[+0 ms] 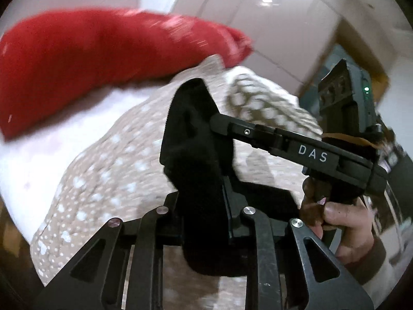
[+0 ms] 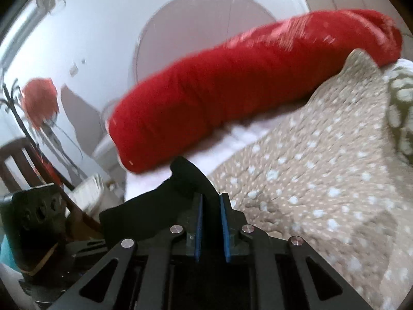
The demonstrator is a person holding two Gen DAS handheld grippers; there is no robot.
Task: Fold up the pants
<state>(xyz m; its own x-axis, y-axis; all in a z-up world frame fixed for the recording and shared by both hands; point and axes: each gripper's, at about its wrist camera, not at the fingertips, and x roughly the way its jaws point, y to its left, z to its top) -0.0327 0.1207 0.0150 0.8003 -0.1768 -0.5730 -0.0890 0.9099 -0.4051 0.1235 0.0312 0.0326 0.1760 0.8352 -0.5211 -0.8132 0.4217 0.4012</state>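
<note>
Left wrist view: left claw pinching black, matte, soft pants above a beige spotted quilt; red bolster behind.

Right wrist view: right claw, blue pads, clamped on black fabric.

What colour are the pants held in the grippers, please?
Black pants, clearest in the right wrist view.
</note>
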